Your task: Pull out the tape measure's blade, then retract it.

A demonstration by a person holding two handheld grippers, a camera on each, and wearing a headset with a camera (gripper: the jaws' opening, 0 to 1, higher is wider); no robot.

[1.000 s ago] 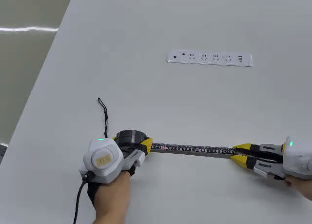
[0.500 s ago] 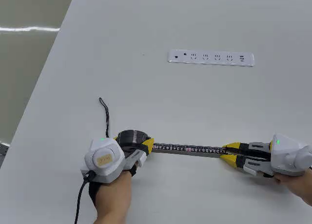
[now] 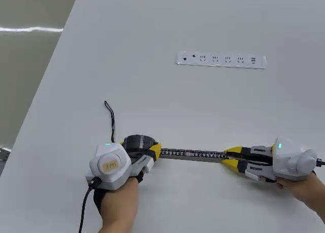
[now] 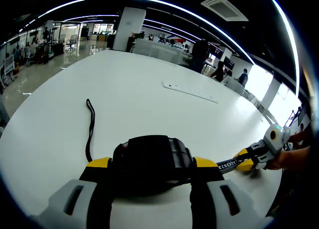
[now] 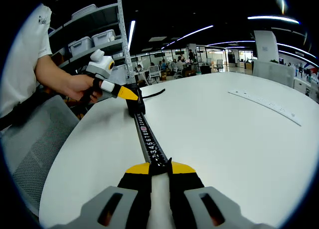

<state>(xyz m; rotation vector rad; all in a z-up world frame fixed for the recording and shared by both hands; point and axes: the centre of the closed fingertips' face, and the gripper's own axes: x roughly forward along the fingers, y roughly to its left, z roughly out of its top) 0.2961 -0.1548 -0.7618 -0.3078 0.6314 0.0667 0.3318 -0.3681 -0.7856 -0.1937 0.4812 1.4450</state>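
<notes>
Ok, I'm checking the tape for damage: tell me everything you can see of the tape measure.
The tape measure has a round black case, resting on the white table, clamped between the left gripper's yellow-tipped fingers. A thin black cord trails from it across the table. Its dark blade, printed with pale numbers, runs out straight, low over the table, to the right gripper, whose fingers pinch its end. No damage shows.

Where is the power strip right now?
In the head view, the power strip lies flat on the table, right of centre, well beyond the extended tape measure's blade.
</notes>
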